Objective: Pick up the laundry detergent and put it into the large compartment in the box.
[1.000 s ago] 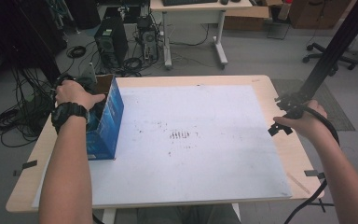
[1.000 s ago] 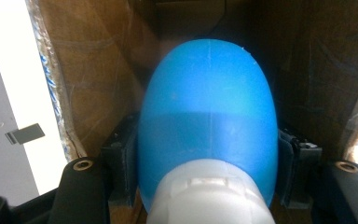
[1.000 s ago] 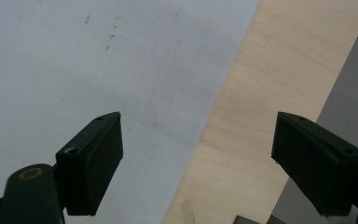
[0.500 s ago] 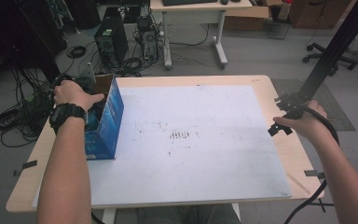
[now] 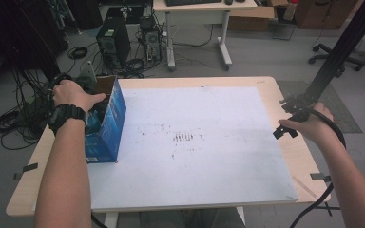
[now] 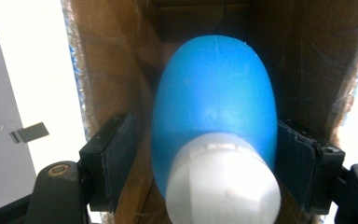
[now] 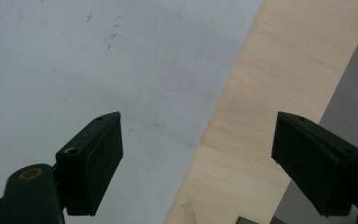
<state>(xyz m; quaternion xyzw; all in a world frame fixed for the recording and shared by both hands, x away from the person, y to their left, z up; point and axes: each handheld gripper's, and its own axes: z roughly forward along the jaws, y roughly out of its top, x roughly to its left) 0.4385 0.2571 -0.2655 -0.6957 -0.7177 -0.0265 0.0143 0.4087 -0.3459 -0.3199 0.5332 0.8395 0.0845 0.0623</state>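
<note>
high view, count: 1 blue-printed cardboard box (image 5: 105, 124) with its top open, 1 pale wooden table (image 5: 285, 156), 1 white sheet (image 5: 195, 142) covering most of it, 2 hands, 2 forearms.
high view, left: left hand (image 5: 73, 95) is sunk into the box's open top at the table's left edge; jaws hidden by hand and box, state can't be told here.
high view, right: right hand (image 5: 311, 126) holds the right gripper (image 5: 285, 129) over the sheet's right edge, well apart from the box.
left gripper view, count: 1 blue plastic bottle with white cap (image 6: 214, 116), lying inside the brown box interior, cap toward the camera.
left gripper view, fingers: left gripper (image 6: 205, 158) jaws have just been opening; bottle sits between them. Left pad stands off the bottle with a gap; right pad right at its side, contact unclear.
right gripper view, count: 2 black jaws, nothing between.
right gripper view, fingers: spread wide over the line where sheet meets bare wood.
view difference: bottle and box interior come from the left gripper view; high view gives the box's blue outside and its place.
</note>
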